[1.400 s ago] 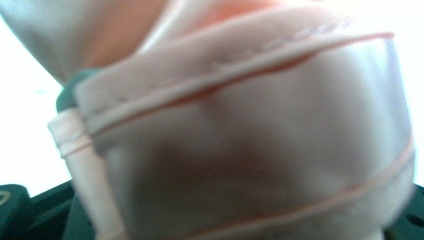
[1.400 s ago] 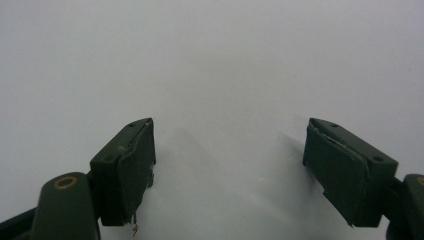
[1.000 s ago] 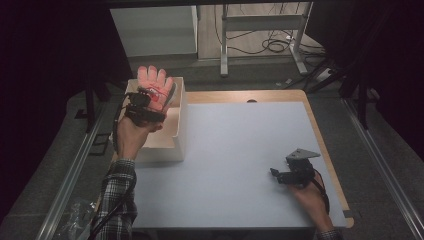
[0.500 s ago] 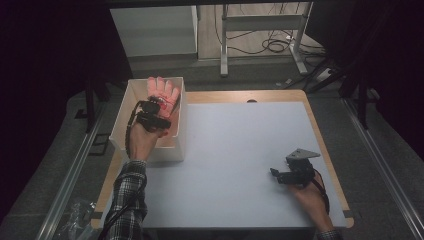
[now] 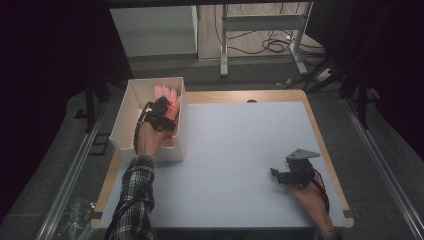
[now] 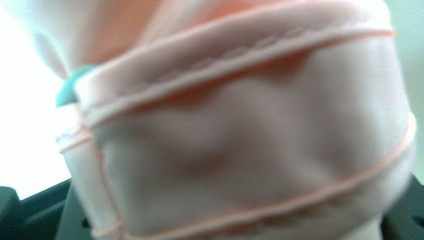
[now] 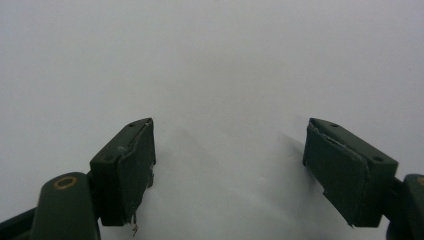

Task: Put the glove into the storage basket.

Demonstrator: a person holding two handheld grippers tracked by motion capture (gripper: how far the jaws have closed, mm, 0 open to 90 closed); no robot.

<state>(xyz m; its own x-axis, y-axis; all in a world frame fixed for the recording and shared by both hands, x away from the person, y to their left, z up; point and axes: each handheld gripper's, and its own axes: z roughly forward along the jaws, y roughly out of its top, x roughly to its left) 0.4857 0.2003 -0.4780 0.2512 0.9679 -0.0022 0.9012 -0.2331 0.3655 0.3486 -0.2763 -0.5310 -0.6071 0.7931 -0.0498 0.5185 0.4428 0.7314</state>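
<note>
A pink glove [image 5: 168, 96] lies inside the white open box [image 5: 123, 116] at the table's left edge, its fingers fanned toward the far wall. My left gripper [image 5: 163, 108] reaches down into the box with the glove between its jaws, which have just been opening a little. In the left gripper view the glove's cuff and seams [image 6: 240, 140] sit blurred right against the lens, with dark jaw parts at the bottom corners. My right gripper [image 5: 274, 173] rests on the white table [image 5: 240, 135] at the near right, open [image 7: 227, 165] and holding nothing.
The box stands on the wooden border at the table's left, its front wall [image 5: 167, 151] near my left forearm. A metal frame and cables [image 5: 272, 45] lie on the floor beyond the far edge. A crumpled plastic bag [image 5: 75, 217] lies on the floor at near left.
My left hand has come down and toward me, lowering the pink glove from above the box's far rim into the box. The right hand has not moved.
</note>
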